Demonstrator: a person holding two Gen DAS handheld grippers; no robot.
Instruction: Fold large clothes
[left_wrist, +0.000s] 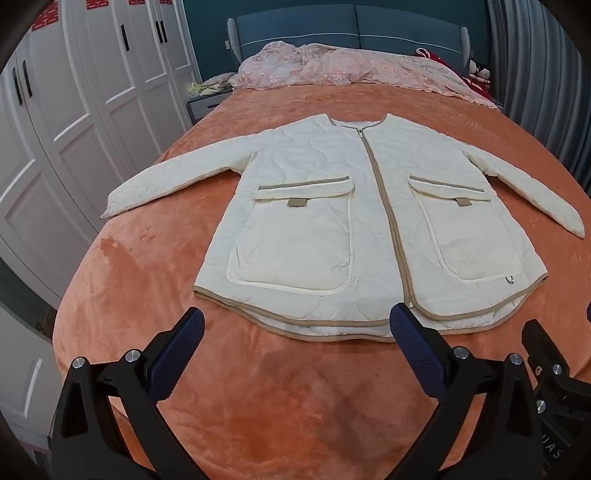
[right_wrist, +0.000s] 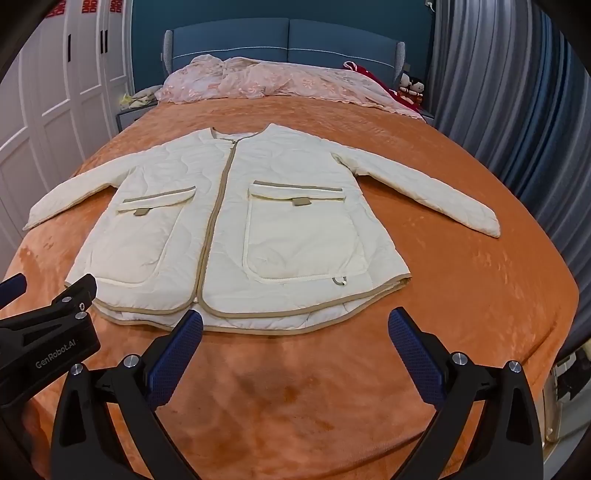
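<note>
A cream quilted jacket (left_wrist: 332, 206) lies face up and zipped on an orange bedspread (left_wrist: 258, 387), its collar toward the blue headboard (left_wrist: 351, 29) and its hem nearest the cameras, with both sleeves spread out to the sides. The left gripper (left_wrist: 297, 328) and the right gripper (right_wrist: 295, 328) hover above the bedspread just short of the hem, each with its jaws spread wide and holding nothing.

The risks ahead look plain enough. The padded fabric is thick and springy, so a pinch that takes only the top layer would probably lift the front panel alone and leave the back lying flat, spoiling the fold. The tan-trimmed hem shows two offset edges (the back panel sits slightly longer than the front), which makes a one-layer grab likelier. A fold may also spring back open, and dragging the jacket could ruck the plush bedspread beneath it.

The jacket itself appears smooth and symmetrical, with two large flap pockets on the front, tan binding along zip and hem, and only light creasing.
</note>
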